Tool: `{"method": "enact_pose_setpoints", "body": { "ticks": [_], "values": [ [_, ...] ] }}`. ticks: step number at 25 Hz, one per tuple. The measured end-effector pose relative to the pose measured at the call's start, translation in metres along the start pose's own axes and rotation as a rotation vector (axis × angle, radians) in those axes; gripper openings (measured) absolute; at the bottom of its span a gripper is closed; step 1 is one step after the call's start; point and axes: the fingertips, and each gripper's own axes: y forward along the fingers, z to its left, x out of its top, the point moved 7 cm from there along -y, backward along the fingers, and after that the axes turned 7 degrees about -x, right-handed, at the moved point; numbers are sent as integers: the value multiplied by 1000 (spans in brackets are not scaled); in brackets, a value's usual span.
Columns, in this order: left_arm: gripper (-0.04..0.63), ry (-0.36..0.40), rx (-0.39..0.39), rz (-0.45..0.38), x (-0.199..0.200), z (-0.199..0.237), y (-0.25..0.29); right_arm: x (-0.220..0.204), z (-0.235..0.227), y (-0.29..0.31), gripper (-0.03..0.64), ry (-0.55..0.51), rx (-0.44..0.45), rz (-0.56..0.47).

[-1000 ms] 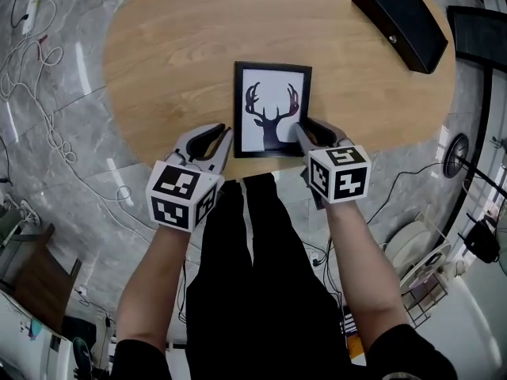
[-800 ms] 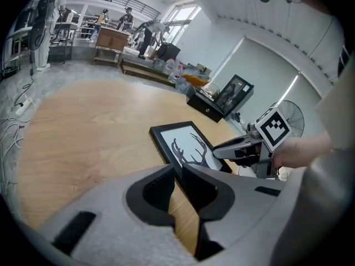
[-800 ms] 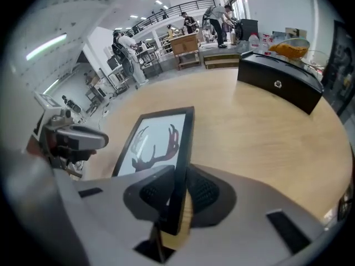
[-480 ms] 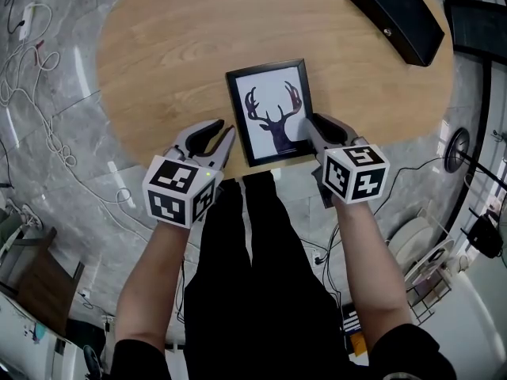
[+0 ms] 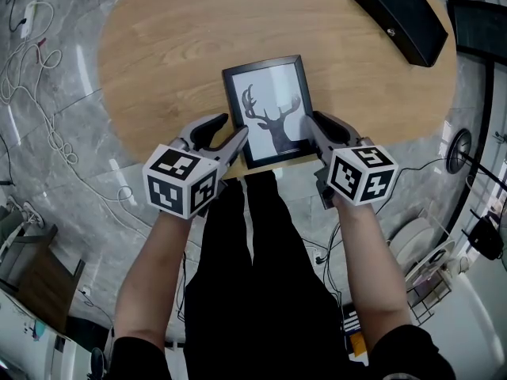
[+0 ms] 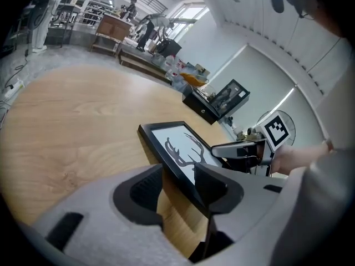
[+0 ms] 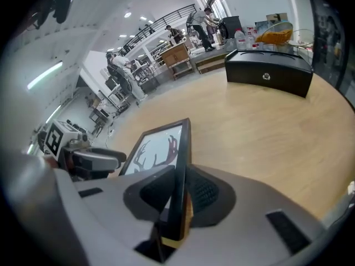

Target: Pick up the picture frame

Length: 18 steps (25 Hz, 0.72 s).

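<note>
Nearest, the person's forearms reach forward over black trousers (image 5: 261, 275), each hand carrying a gripper with a marker cube.

The left gripper (image 5: 231, 127) sits at the near edge of the desk (image 5: 158, 54), at the lower left corner of the picture frame (image 5: 269, 109). Its jaws have just been opening and now stand apart. The frame's left edge runs between them with a clear gap on the outer side, so this gripper is released rather than grasping.

The right gripper (image 5: 315, 125) is at the frame's right edge, near its lower right corner. Its jaws have just been closing, and in the right gripper view they are clenched on the frame's black moulding, one pad on the glass side and one on the back.

The picture frame is black with a white print of a deer's head and antlers. It lies over the middle of the desk's near edge, tilted and turned slightly askew. Its near end is raised above the wood. Whether its far edge touches the desk cannot be told.

Beyond the frame the oval wooden top is bare up to a black box (image 5: 400, 18) at the far right edge. Cables (image 5: 32, 77) trail over the grey floor past the desk's left edge.
</note>
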Motion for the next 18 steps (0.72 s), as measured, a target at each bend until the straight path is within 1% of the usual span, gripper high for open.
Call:
{"method": "enact_pose_setpoints", "body": {
  "ticks": [3,6,9,12,15,18],
  "values": [
    [190,12,16,-7,0,1,-2,1,0,0,72,-9,-8,-11],
    [189,45,52,-16,-2,3,-9,0,0,4,72,-79,-39,7],
    [186,50,73,-21,-4,5,-17,-3,-1,8,72,-124,-67,46],
    [182,39,84,-21,-5,5,-21,-5,-2,13,74,-160,-87,110],
    [181,40,91,-27,-3,4,-27,-6,0,18,78,-222,-107,165],
    [181,47,96,-36,-3,3,-33,3,0,21,95,-248,-128,175]
  ]
}}
